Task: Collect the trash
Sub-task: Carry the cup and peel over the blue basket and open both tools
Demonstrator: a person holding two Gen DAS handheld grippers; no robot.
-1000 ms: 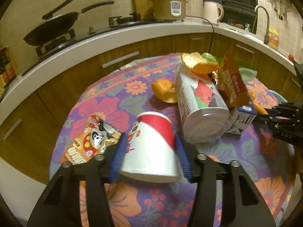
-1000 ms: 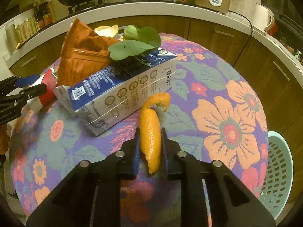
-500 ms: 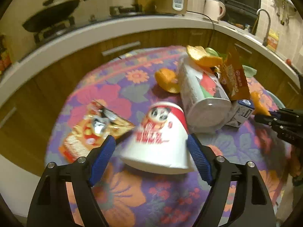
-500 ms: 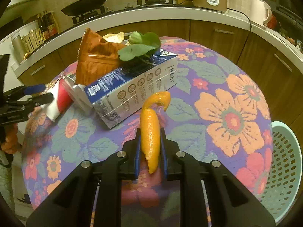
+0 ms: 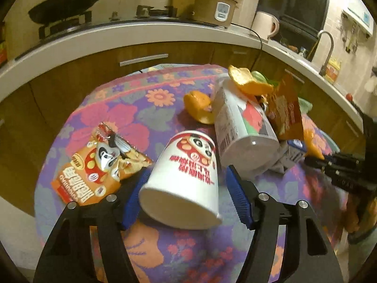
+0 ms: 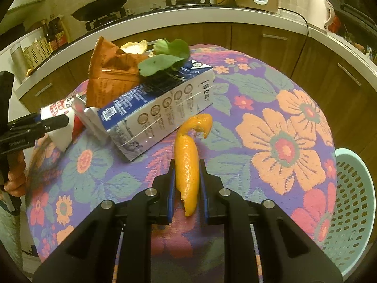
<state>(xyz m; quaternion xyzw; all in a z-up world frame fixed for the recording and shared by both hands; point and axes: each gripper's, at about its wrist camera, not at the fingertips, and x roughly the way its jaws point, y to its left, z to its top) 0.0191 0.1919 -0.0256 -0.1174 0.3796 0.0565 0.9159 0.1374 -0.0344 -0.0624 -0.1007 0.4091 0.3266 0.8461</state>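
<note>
A white and red paper noodle cup [image 5: 186, 176] lies on its side on the flowered tablecloth [image 5: 113, 115] between the fingers of my left gripper [image 5: 186, 193]. The left jaws stand open around it, with a gap on the right side. My right gripper [image 6: 187, 172] is shut on a long strip of orange peel [image 6: 188, 155] and holds it above the cloth. The cup [image 6: 59, 127] and left gripper also show at the left of the right wrist view.
An orange snack bag [image 5: 94, 169] lies left of the cup. A white tub [image 5: 242, 132], a blue milk carton [image 6: 160, 108], an orange-brown bag [image 6: 110, 75], green leaves [image 6: 165, 56] and orange peels [image 5: 200, 108] pile behind. A pale green basket [image 6: 353, 202] stands off the table's right edge.
My left gripper opened off the cup, then narrowed around it again. My right gripper lifted the orange peel and drew back slightly.
</note>
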